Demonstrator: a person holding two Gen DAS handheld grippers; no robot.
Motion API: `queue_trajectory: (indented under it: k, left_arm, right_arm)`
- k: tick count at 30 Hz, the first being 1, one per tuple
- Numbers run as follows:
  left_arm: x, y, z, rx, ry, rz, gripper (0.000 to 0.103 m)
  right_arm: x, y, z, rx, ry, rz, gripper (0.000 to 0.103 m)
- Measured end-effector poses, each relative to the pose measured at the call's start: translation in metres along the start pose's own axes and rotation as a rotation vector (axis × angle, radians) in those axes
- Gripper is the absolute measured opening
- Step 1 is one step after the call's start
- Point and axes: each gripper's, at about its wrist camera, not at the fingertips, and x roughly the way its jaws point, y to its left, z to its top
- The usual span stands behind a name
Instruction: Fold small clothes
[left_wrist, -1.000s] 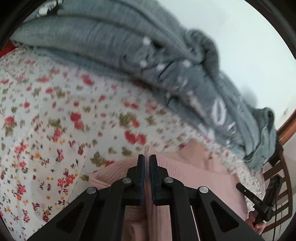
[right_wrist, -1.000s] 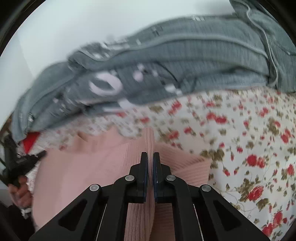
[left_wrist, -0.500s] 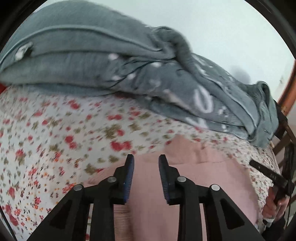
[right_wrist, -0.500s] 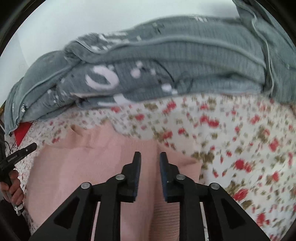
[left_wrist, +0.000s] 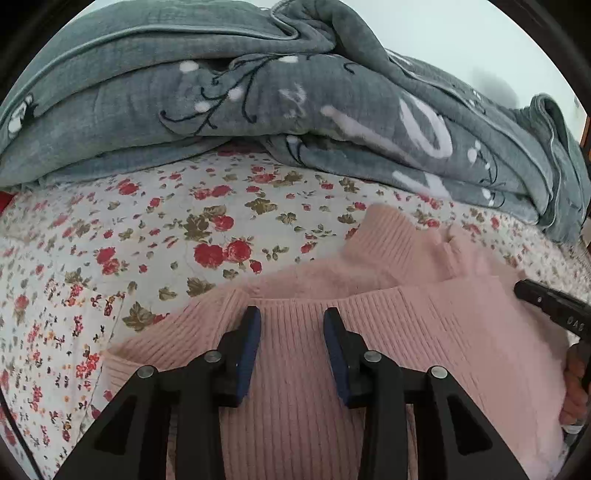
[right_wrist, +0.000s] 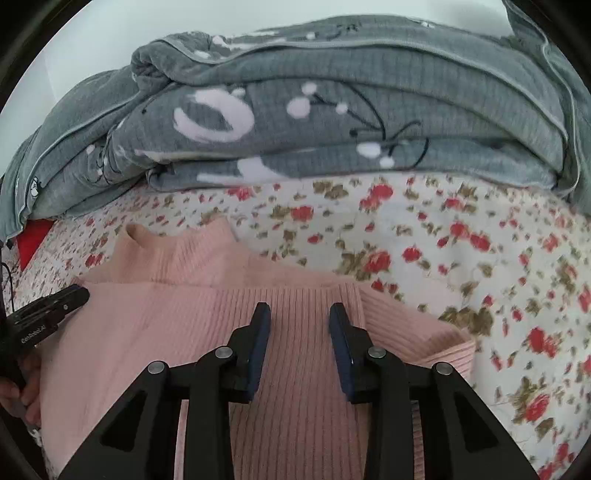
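Floral bedsheet spreads bare toward the heaped grey blanket at its far edge; pink sweater lies folded near the sheet's front, ribbed hem doubled toward collar; left gripper and right gripper hover over it, jaws apart, gripping nothing.

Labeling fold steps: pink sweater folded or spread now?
Folded: pink sweater has its ribbed hem doubled over the body, below the collar.

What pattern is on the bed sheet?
Red flowers with olive leaves on white sheet, clearest in the right wrist view.
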Motion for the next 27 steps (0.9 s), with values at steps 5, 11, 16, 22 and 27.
queue_trajectory:
  k: [5,11,16,22,27]
  left_arm:
    - [0.002,0.002,0.001,-0.006,0.002,-0.003,0.034]
    - [0.008,-0.004,0.003,0.016,0.003,0.026,0.034]
    - [0.01,-0.003,0.003,0.014,0.002,0.024,0.034]
    - [0.012,0.0,0.005,0.016,0.002,0.018,0.034]
    - [0.011,0.001,0.006,0.006,0.001,0.007,0.034]
  right_arm:
    - [0.0,0.005,-0.002,-0.026,-0.005,-0.035,0.033]
    - [0.005,0.015,-0.001,-0.081,0.0,-0.107,0.033]
    - [0.005,0.013,0.0,-0.083,0.003,-0.108,0.033]
    - [0.008,0.015,0.002,-0.09,0.006,-0.114,0.034]
    - [0.008,0.017,0.002,-0.099,0.003,-0.128,0.034]
